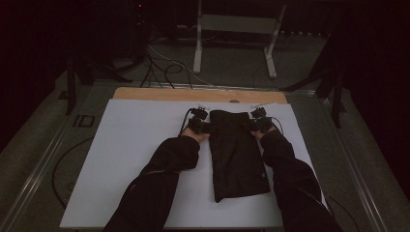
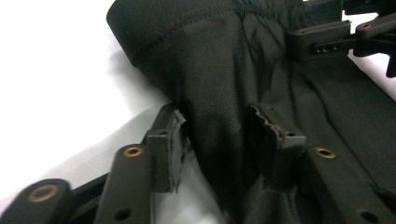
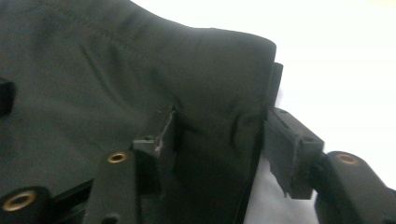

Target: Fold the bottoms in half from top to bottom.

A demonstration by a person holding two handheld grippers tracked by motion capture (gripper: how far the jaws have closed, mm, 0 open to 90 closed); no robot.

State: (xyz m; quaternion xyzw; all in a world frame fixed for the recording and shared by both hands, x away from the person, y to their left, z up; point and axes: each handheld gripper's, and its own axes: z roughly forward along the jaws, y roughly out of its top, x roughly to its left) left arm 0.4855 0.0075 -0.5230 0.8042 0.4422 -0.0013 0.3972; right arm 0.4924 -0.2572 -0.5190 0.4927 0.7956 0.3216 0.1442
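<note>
A black folded garment (image 1: 238,157) lies lengthwise on the white board (image 1: 135,159), its far end between my two hands. My left gripper (image 1: 207,126) is at the garment's far left corner. In the left gripper view, a raised fold of the garment (image 2: 219,84) stands between the pads (image 2: 173,140) and touches both, so my left gripper (image 2: 219,135) is shut on it. My right gripper (image 1: 251,125) is at the far right corner. In the right gripper view, the bunched garment edge (image 3: 219,93) fills the gap between the jaws, so my right gripper (image 3: 219,135) is also shut on it.
The white board rests on a wooden tabletop whose far edge (image 1: 193,93) shows behind it. A white metal stand (image 1: 234,29) and loose cables (image 1: 164,67) are on the floor beyond. The right gripper's black body (image 2: 345,32) shows at the top right of the left gripper view.
</note>
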